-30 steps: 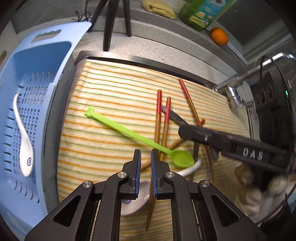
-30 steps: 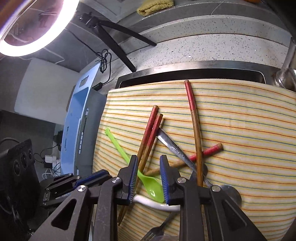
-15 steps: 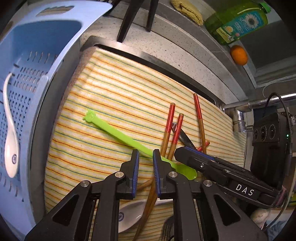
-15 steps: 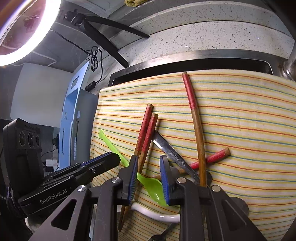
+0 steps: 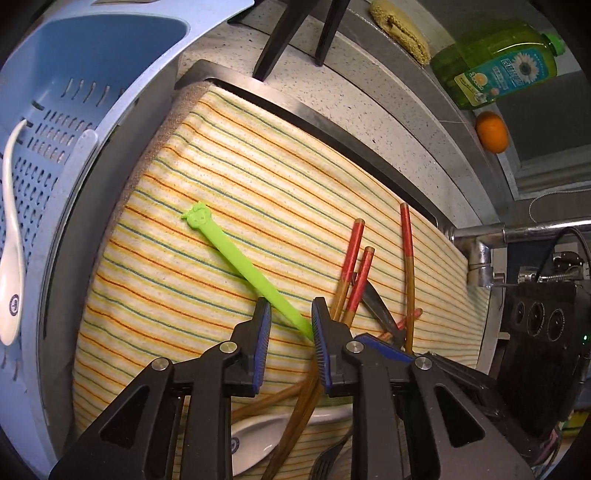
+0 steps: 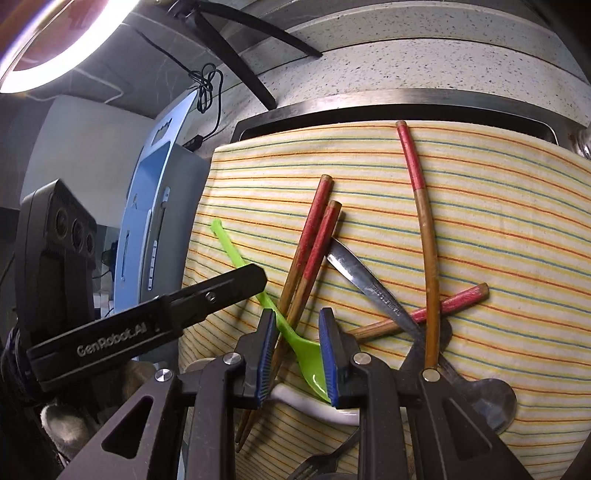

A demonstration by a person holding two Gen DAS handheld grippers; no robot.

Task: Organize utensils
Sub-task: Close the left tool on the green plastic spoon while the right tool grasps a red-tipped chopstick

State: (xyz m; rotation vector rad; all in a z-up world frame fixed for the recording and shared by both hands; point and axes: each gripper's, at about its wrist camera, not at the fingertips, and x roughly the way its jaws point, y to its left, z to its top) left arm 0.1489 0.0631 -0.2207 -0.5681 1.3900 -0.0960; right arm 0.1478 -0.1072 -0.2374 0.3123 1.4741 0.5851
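A green plastic spoon (image 5: 236,258) lies slantwise on the striped cloth (image 5: 258,177). My left gripper (image 5: 290,306) straddles its handle, which runs against the right finger. Its jaws are opening and the pads do not press on the handle. My right gripper (image 6: 296,317) hovers open over the green spoon's bowl (image 6: 310,362), with two red-tipped chopsticks (image 6: 314,243) also passing between its fingers. The left gripper's finger (image 6: 221,291) reaches in from the left. A white spoon (image 6: 314,406) lies under the pile. Another white spoon (image 5: 11,258) rests in the blue basket (image 5: 110,55).
More red-tipped chopsticks (image 6: 424,229), a metal utensil handle (image 6: 369,284) and a fork (image 6: 321,461) cross on the cloth. A faucet (image 5: 480,240), a dish soap bottle (image 5: 495,70) and an orange (image 5: 491,131) stand at the right, and black tripod legs (image 5: 295,33) at the back.
The left gripper rolled, sank toward the cloth and widened its jaws, so the green handle now lies between them. The right gripper has kept still.
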